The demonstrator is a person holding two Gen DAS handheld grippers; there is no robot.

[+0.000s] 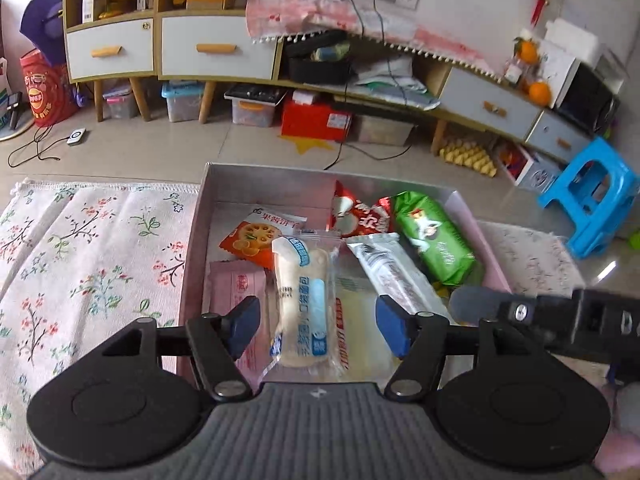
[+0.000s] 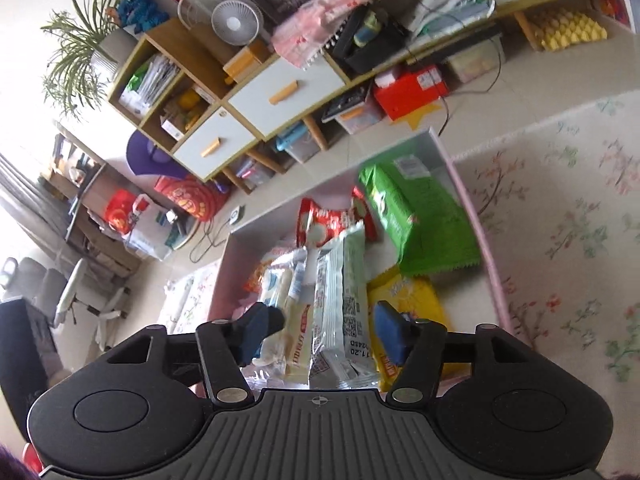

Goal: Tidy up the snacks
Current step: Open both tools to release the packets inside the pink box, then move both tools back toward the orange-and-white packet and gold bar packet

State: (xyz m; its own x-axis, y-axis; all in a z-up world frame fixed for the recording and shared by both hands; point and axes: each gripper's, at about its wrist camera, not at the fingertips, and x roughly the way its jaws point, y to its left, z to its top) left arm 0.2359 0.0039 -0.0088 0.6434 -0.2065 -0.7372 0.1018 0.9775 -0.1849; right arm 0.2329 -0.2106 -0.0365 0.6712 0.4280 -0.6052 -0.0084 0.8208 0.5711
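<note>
We list a pink box [image 1: 192, 240] holding a green packet [image 1: 436, 236], a red-and-white packet [image 1: 360, 216], an orange packet [image 1: 252, 240] and a yellow packet [image 2: 412, 300]; cream cloth [image 1: 80, 248] with a floral pattern; blue gripper pads [image 1: 390, 328].

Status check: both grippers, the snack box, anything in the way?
Left gripper open over white-and-blue packet, not gripping. Right gripper open over silver packet. Snacks piled in pink box. Nothing blocking.

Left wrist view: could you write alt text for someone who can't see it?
An open left tool hovers over a pink box of wrapped snacks, a white bread packet lying between its blue pads untouched. The box sits on a floral cloth.
</note>
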